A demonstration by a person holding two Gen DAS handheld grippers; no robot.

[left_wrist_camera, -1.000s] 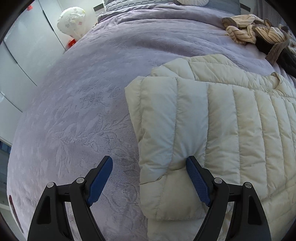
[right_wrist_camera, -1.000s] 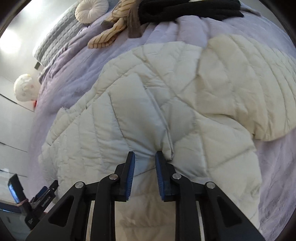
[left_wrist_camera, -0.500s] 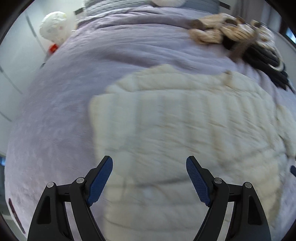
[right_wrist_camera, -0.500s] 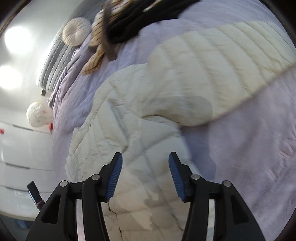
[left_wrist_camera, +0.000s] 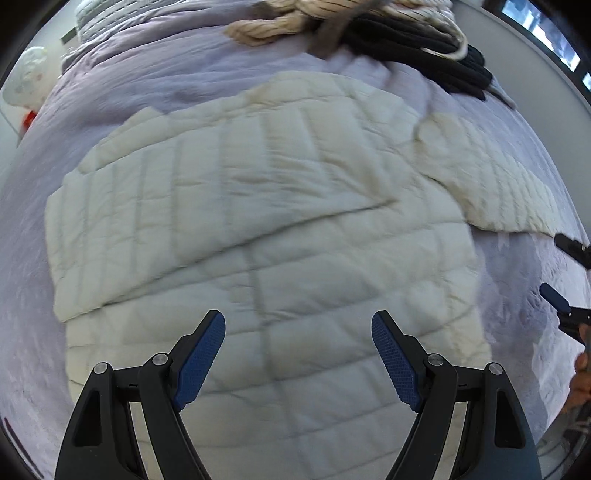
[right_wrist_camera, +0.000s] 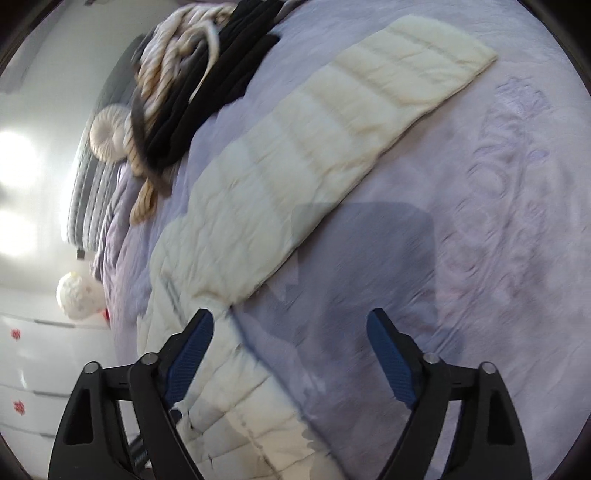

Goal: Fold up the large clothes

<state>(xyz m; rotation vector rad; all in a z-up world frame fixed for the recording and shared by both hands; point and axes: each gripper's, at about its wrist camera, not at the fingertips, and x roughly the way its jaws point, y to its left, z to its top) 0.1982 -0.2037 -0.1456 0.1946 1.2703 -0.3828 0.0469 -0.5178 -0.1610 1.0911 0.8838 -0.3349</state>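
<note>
Two grippers are in play, and neither one holds anything. On the left gripper [left_wrist_camera: 298,363] the blue pads [left_wrist_camera: 201,360] stand wide apart, hanging just above the cream puffy jacket [left_wrist_camera: 258,221]. No cloth is pinched between them. On the right gripper [right_wrist_camera: 290,363] the jaws are opening, and only the purple bedspread [right_wrist_camera: 480,221] shows in the gap. Its left pad [right_wrist_camera: 190,356] sits over the jacket's edge, but it does not look like it presses on it.

The jacket lies spread on the bed, with its body in the middle. One long sleeve [right_wrist_camera: 351,122] sticks straight out to the side, flat on the bedspread.

That sleeve looks like the next part to fold in. To do it well, I think the right gripper should go out to the far end of the sleeve, near the cuff. It should bite only the sleeve, not the bedspread under it. Puffy cloth is slippery and springs back, so a deep, firm pinch would help. Then lift a little and lay the sleeve across the body, keeping it flat.

A heap of striped and black clothes [left_wrist_camera: 369,33] sits near the jacket's top edge, so moves should stay clear of it.
</note>
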